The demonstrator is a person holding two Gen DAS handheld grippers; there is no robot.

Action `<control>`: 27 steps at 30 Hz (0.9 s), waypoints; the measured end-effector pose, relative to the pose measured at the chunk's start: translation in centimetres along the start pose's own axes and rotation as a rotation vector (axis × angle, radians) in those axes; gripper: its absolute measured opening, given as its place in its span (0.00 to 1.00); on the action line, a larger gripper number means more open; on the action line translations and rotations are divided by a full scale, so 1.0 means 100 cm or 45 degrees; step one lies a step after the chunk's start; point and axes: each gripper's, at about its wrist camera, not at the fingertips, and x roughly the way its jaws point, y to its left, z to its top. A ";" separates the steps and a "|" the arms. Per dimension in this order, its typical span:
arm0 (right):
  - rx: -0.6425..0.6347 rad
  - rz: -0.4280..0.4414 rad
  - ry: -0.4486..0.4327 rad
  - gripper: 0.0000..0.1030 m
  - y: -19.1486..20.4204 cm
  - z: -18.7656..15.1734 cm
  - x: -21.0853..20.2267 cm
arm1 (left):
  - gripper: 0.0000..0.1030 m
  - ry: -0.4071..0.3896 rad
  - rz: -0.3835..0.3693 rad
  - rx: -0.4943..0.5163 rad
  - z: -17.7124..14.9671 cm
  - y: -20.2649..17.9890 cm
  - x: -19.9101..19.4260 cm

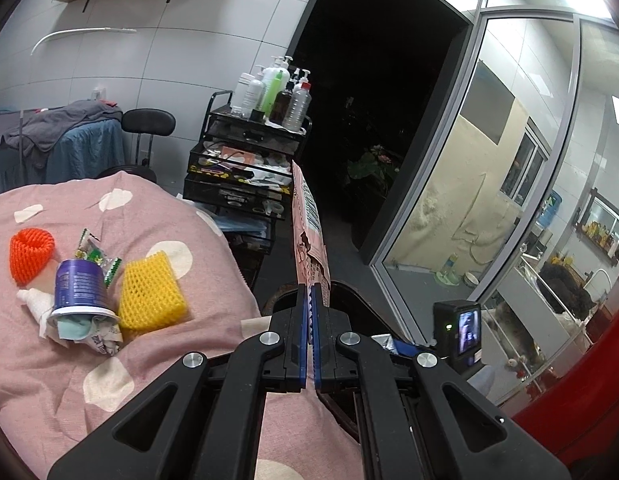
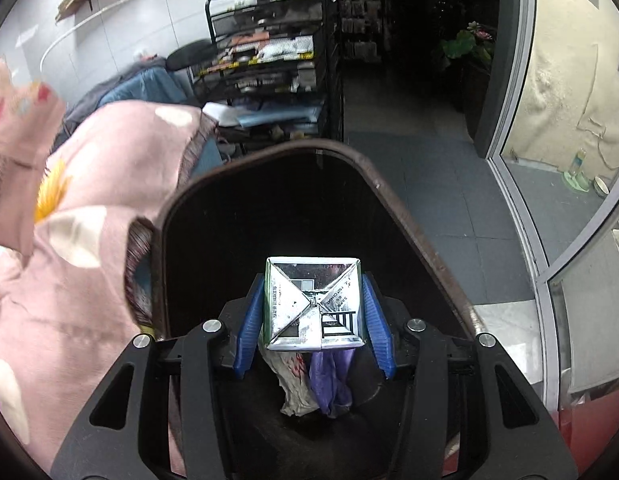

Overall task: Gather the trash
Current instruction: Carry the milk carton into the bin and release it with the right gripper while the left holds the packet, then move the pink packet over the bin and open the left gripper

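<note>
Only the right view shows the right gripper [image 2: 313, 312] clamping a carton [image 2: 314, 304] over the bin [image 2: 389, 200] (left gripper [image 1: 310, 312] pinches a pink wrapper [image 1: 309, 232]).

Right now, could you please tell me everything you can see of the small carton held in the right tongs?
The carton is a small drink box seen end-on: a silvery, foil-like square face with folded triangular flaps, black print and green edges. It looks a little scuffed. The right tongs clamp it, a blue pad on either side. It hangs over the open dark bin, above crumpled white and purple wrappers lying inside.
</note>
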 end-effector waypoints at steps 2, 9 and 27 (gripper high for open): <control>-0.003 0.007 0.023 0.47 0.001 -0.004 0.006 | 0.02 0.007 -0.006 0.007 -0.001 -0.003 0.003; 0.013 0.004 -0.011 0.71 0.004 -0.010 0.002 | 0.02 0.033 -0.022 0.014 -0.005 -0.010 0.012; 0.247 -0.161 -0.332 0.85 -0.042 0.015 -0.077 | 0.02 0.160 -0.087 0.090 -0.017 -0.044 0.058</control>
